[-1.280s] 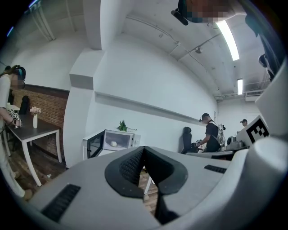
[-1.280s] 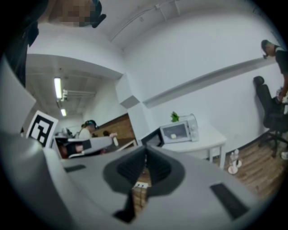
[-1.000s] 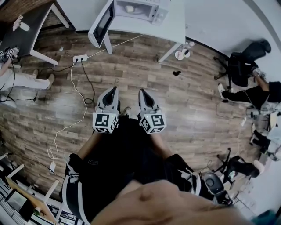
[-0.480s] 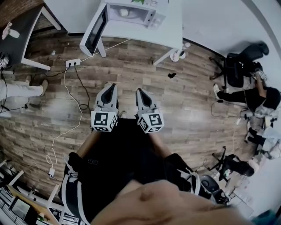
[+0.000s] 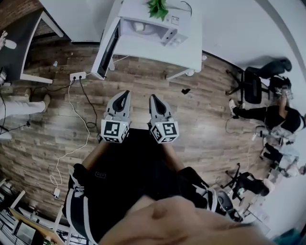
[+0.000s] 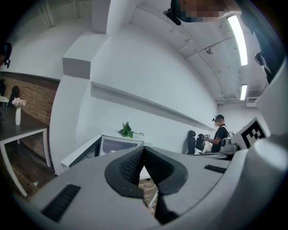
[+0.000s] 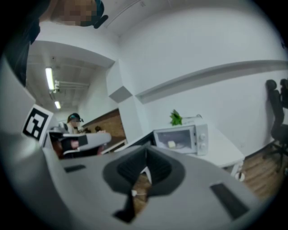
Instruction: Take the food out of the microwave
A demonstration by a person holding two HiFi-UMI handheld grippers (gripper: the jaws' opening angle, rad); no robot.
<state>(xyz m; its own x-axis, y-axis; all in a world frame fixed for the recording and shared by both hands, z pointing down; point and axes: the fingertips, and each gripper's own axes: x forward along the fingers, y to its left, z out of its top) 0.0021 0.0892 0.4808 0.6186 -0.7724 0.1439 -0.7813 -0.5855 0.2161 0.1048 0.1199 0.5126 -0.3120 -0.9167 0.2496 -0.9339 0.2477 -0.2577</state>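
A white microwave [image 5: 153, 27] stands on a white table [image 5: 189, 48] ahead, its door [image 5: 107, 48] swung open to the left. A small pale food item [image 5: 139, 26] lies inside; the right gripper view shows the food [image 7: 171, 144] in the lit cavity of the microwave [image 7: 182, 139]. My left gripper [image 5: 122, 96] and right gripper [image 5: 154, 99] are held side by side over the wooden floor, well short of the table. Both are shut with nothing between the jaws. In the left gripper view, the open door [image 6: 83, 155] appears past the left gripper [image 6: 144, 150].
A green plant [image 5: 158, 7] sits on top of the microwave. A power strip [image 5: 76, 75] and white cables trail across the floor at left. A dark table [image 5: 21, 43] stands far left, and office chairs [image 5: 253, 86] and seated people are at right.
Both grippers have travelled forward together toward the microwave table, which now sits lower and larger in the head view. The jaws stayed shut.
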